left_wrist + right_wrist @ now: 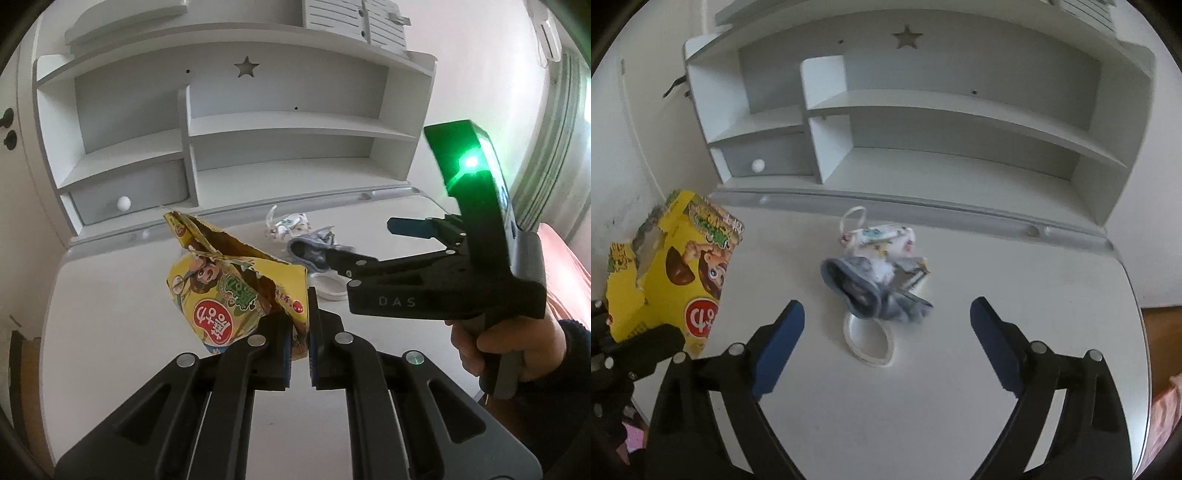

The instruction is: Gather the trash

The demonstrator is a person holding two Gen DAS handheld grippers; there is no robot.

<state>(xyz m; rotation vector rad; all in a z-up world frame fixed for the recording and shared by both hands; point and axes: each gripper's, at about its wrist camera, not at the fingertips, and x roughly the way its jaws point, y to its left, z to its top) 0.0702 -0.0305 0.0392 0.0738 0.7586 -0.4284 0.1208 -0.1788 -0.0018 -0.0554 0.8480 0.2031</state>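
Presently, a torn yellow snack box [236,291] is held clamped in the left gripper [300,332], above the desk's [997,295] left edge. The right gripper [886,347] is spread wide, empty, over crumpled wrappers [875,273], apparently with a white ring [868,341], mid-desk.

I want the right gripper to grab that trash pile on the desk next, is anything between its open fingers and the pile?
Nothing visible does. The right gripper is open, with bare desk between it and the trash pile.
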